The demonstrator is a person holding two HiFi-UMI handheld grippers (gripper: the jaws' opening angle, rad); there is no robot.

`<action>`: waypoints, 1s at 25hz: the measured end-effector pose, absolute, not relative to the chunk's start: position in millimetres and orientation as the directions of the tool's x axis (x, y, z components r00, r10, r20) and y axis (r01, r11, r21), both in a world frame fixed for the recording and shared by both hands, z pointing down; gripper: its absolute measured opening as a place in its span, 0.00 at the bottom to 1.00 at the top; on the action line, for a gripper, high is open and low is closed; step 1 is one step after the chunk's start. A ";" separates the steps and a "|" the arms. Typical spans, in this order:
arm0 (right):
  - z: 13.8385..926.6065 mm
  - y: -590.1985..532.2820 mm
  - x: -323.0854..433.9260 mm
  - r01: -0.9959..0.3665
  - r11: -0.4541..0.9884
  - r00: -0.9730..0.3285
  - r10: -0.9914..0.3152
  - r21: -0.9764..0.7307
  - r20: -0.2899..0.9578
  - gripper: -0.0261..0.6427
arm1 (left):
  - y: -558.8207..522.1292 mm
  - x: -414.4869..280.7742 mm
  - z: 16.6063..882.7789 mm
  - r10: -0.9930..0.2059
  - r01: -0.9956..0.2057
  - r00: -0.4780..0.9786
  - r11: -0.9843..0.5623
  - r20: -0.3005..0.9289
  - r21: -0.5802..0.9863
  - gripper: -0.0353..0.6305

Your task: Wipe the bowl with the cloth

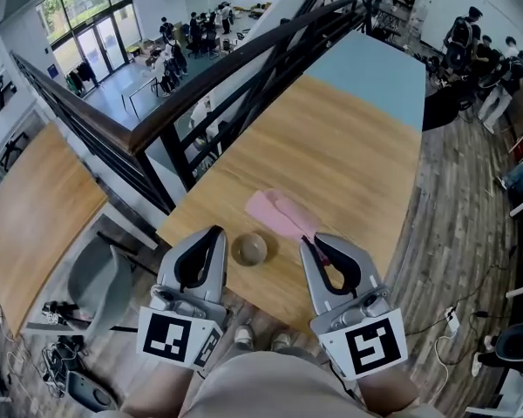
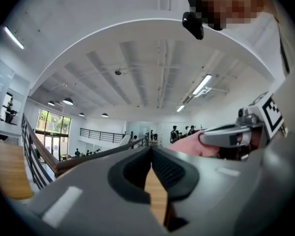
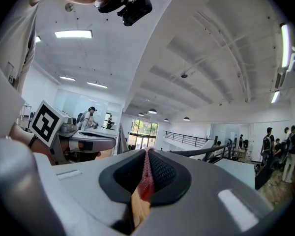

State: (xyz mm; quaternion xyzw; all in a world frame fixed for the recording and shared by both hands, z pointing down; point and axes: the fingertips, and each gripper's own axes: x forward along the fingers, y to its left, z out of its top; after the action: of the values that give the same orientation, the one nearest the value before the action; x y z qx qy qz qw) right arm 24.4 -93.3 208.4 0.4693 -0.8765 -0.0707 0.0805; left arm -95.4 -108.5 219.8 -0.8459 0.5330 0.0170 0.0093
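Observation:
A small brownish bowl [image 1: 249, 249] sits upright near the front edge of the wooden table [image 1: 349, 155], between my two grippers. A pink cloth [image 1: 277, 210] lies just behind it, and its near end runs into my right gripper [image 1: 306, 240]. In the right gripper view, the right gripper [image 3: 147, 152] is shut on a fold of the pink cloth [image 3: 146, 181]. My left gripper [image 1: 216, 231] stands left of the bowl, apart from it. Its jaws [image 2: 151, 149] are shut with nothing between them. The left gripper view also catches the cloth [image 2: 189, 145] hanging from the right gripper.
A black railing [image 1: 209, 85] runs along the table's left edge, with a drop to a lower floor behind it. A blue-grey tabletop [image 1: 375, 72] adjoins the far end. A grey chair [image 1: 96, 277] stands at the lower left. People stand far off at the right.

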 end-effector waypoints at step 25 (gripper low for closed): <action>201.2 -86.2 30.4 -0.821 0.538 -0.538 -0.841 0.192 0.060 0.06 | -102.1 -96.3 211.6 -0.899 -0.899 0.438 -0.438 -0.033 0.009 0.06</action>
State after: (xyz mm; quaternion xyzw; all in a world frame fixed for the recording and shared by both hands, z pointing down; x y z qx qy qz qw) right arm 30.4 -86.2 201.2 0.4753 -0.8740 -0.0701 0.0726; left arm -96.3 -102.1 211.6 -0.8478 0.5301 0.0163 0.0048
